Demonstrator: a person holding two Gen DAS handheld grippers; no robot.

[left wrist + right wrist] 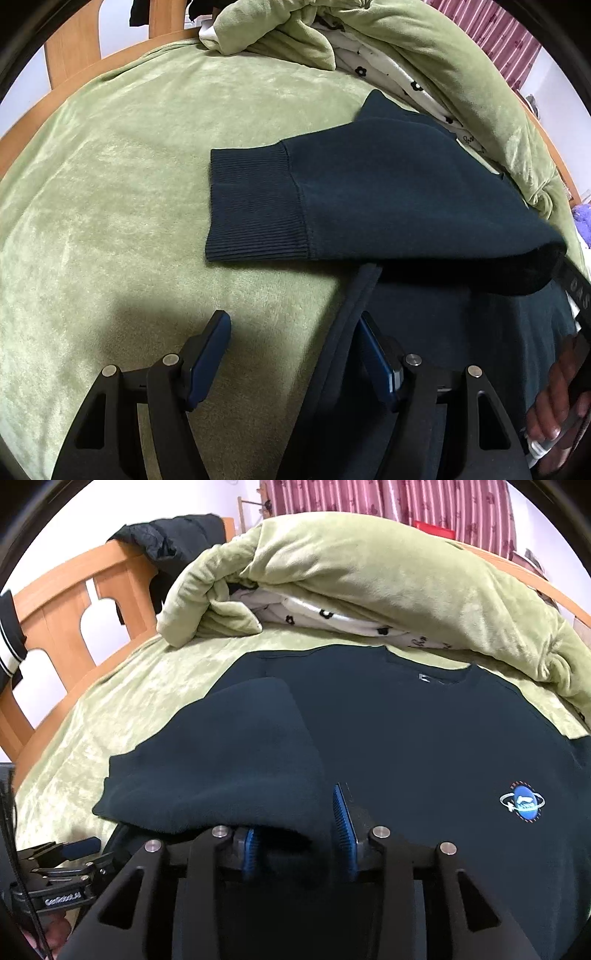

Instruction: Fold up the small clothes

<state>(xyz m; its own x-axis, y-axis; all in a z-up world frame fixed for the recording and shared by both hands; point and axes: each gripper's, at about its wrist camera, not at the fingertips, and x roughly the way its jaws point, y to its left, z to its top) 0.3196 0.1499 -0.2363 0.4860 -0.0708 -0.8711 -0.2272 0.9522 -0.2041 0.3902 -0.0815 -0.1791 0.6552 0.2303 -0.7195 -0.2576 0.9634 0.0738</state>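
Two wrist-camera views look across a bed covered by a green plush blanket (pixel 129 192).

In the left view, the left gripper (pixel 291 354) sits at six o'clock with its two blue-padded fingers spread wide and nothing clamped between them. The left finger hangs over bare blanket; the right finger lies along the edge of a dark teal sweatshirt (pixel 443 332). Beyond, toward one o'clock, one sleeve (pixel 369 199) lies folded across the sweatshirt, its ribbed cuff (pixel 255 206) pointing to nine o'clock and resting on the blanket. A hand (pixel 554 410) shows at four o'clock.

In the right view, the right gripper (pixel 299 834) at six o'clock has its fingers partly parted, with a fold of the sleeve draped between them; whether they pinch the cloth cannot be told. The sweatshirt lies flat, chest up, filling the centre, with a round blue badge (pixel 522 801) at three o'clock and the neckline (pixel 428 672) at twelve. Farther off, a rolled green quilt (pixel 369 583) lies behind the collar. A wooden headboard (pixel 66 602) stands at ten o'clock and striped pink curtains (pixel 388 498) hang at twelve.
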